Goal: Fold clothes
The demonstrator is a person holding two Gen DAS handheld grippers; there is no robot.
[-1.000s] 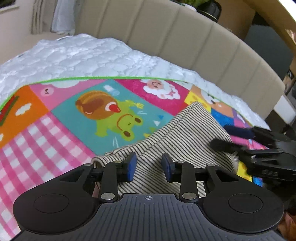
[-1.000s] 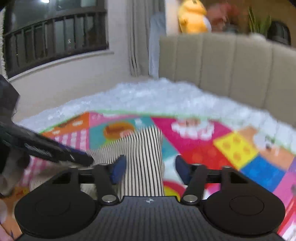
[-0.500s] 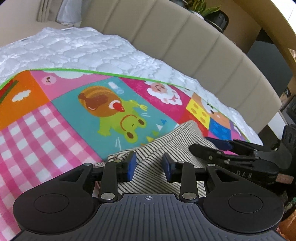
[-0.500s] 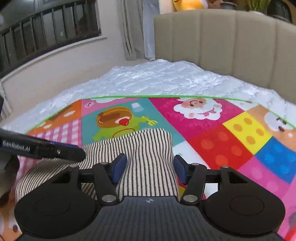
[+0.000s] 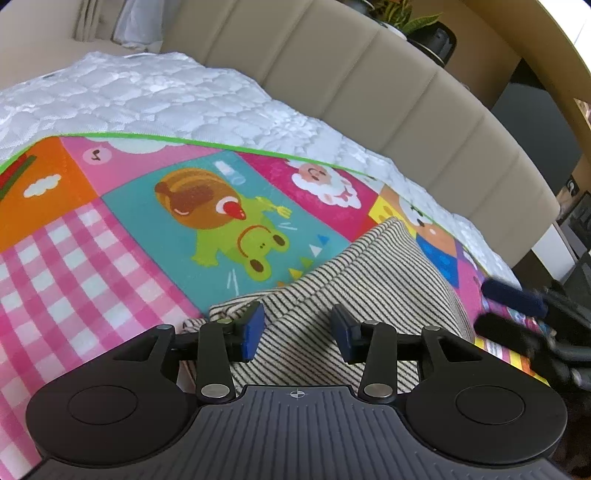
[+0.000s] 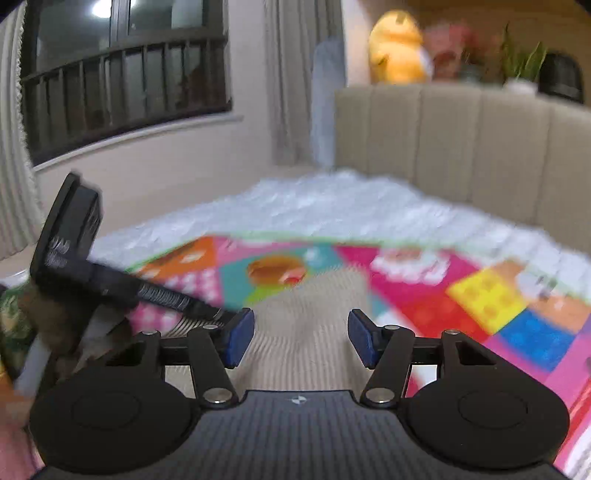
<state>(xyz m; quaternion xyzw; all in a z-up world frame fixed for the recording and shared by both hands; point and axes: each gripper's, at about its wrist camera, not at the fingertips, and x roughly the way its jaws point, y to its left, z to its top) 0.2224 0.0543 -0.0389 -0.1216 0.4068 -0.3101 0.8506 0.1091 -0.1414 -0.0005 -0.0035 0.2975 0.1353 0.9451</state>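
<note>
The striped garment (image 5: 354, 295) lies folded on the play mat (image 5: 110, 258), at its near edge, under both grippers. The left gripper (image 5: 297, 334) hangs over the cloth's near part, its jaws opening, the pads clear of the fabric with the cloth below the gap. The right gripper (image 6: 301, 339) stands with jaws apart over the same garment, gripping nothing; that view is blurred. Each gripper shows at the side of the other's view. The mat is a patchwork of bright squares: pink check, a frog with a snail on teal, a sheep on magenta, yellow and blue blocks, with a green border. It lies on a white quilted mattress (image 5: 166, 99) against a beige padded headboard (image 5: 369, 74). Behind the headboard stand a potted plant (image 5: 406, 14) and a yellow plush toy (image 6: 397, 48). A barred window (image 6: 122, 81) and curtains (image 6: 295, 81) fill the far wall. No writing can be read.
</note>
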